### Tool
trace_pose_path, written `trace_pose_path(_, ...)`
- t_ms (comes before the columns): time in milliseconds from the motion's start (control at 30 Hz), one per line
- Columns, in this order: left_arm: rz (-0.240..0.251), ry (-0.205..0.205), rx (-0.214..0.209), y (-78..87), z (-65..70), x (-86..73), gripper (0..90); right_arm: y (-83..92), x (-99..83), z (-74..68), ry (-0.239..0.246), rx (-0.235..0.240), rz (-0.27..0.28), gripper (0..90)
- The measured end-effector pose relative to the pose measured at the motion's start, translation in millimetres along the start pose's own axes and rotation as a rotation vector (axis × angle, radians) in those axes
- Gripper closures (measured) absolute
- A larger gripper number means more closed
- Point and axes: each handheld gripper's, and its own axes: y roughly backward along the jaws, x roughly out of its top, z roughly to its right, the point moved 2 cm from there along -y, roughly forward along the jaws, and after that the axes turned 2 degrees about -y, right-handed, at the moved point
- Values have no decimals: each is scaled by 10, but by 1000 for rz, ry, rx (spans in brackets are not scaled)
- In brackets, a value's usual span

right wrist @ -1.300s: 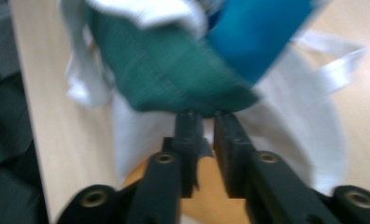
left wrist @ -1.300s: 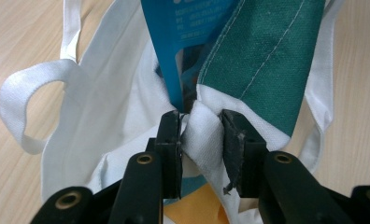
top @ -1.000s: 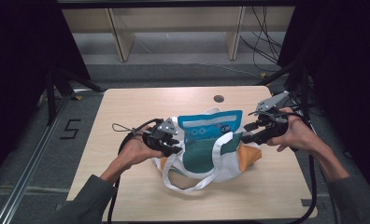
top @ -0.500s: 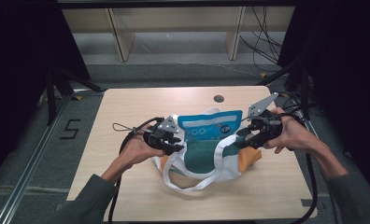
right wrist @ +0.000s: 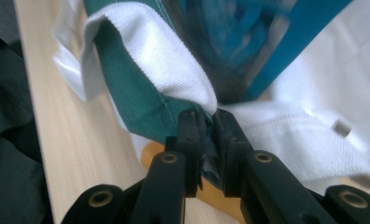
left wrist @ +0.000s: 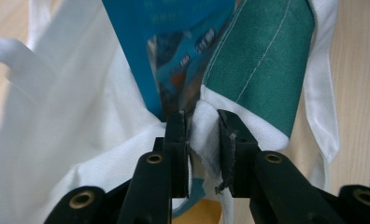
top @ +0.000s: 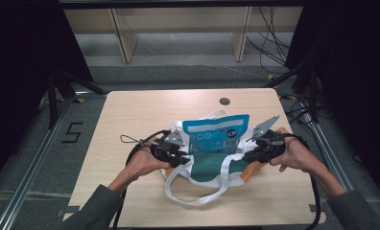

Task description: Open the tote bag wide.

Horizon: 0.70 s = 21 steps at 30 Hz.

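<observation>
Left tool (left wrist: 202,140) pinching a bunched fold of the woven white-and-green cloth bag (top: 205,167), its jaws just closing, right tool (right wrist: 206,135) clamped on the bag's opposite hem after closing, glossy blue pouch (top: 216,134) standing upright in the bag, near the pale wood worktop's (top: 145,110) front edge, white looped strap (top: 190,194) trailing forward.

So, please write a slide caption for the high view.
Left gripper and right gripper pinch the tote bag's rim around a blue pouch.
</observation>
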Motion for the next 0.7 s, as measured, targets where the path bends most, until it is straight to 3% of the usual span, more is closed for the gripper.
trace_pose_path(100, -6, 49, -4, -89, 43, -120, 751, -131, -90, -35, -59, 5, -44, 836)
trace_pose_path(133, 15, -18, 3, -133, -7, -137, 755, -196, -120, -15, -58, -24, -45, 838)
trace_pose_path(200, 25, -19, 12, -163, -11, -167, 760, -297, -173, 1, -78, -15, -48, 841)
trace_pose_path(233, 18, -21, 19, -175, -8, -178, 761, -348, -186, 27, -48, -16, -38, 842)
trace_pose_path(267, -14, 6, 17, -193, 24, -207, 761, -374, -205, 12, -85, -26, -50, 842)
trace_pose_path(333, -27, 17, 22, -268, 47, -248, 766, -500, -259, -4, -137, -3, -46, 845)
trace_pose_path(400, -33, 39, 46, -380, 70, -313, 771, -594, -304, 18, -145, -17, -41, 849)
trace_pose_path(433, -51, 31, 44, -411, 50, -345, 773, -627, -316, 28, -155, -28, -34, 851)
trace_pose_path(467, -53, 54, 42, -470, 40, -390, 775, -653, -325, 28, -162, -26, -29, 852)
trace_pose_path(500, -75, 42, 36, -517, 15, -431, 778, -678, -329, 17, -176, -25, -31, 852)
trace_pose_path(533, -59, 68, 45, -562, 19, -449, 781, -704, -333, 10, -177, -28, -35, 853)
trace_pose_path(567, -56, 71, 46, -577, 17, -448, 783, -724, -330, -14, -195, -14, -34, 853)
trace_pose_path(600, -57, 67, 50, -575, 25, -444, 783, -742, -333, -6, -183, -24, -29, 854)
trace_pose_path(667, -84, 32, 59, -545, 36, -434, 780, -761, -348, 7, -186, -38, -32, 853)
trace_pose_path(700, -59, 48, 64, -545, 52, -420, 776, -755, -350, 3, -195, -28, -30, 852)
